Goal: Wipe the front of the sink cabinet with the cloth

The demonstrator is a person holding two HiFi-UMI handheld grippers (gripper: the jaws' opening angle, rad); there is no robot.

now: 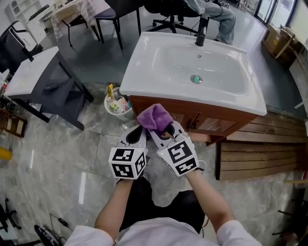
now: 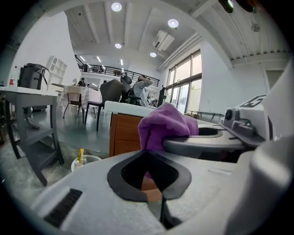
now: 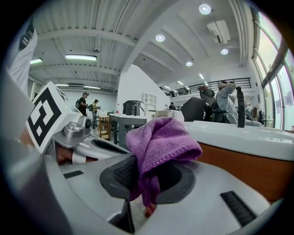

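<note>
The purple cloth (image 1: 154,116) is bunched up just in front of the brown wooden sink cabinet (image 1: 211,122), below the left part of the white sink (image 1: 144,86). My right gripper (image 1: 161,131) is shut on the cloth (image 3: 158,142), which drapes over its jaws; the cabinet front (image 3: 248,170) lies to the right in that view. My left gripper (image 1: 139,130) sits close beside the right one, jaws together and holding nothing. In the left gripper view (image 2: 151,172) the cloth (image 2: 163,124) shows just ahead, with the cabinet (image 2: 124,135) behind it.
A white basket (image 1: 118,103) with bottles stands on the floor by the cabinet's left corner. A grey table (image 1: 33,72) is further left. A slatted wooden platform (image 1: 260,153) lies to the right. A black faucet (image 1: 201,31) rises at the sink's back; a seated person (image 1: 216,9) is beyond.
</note>
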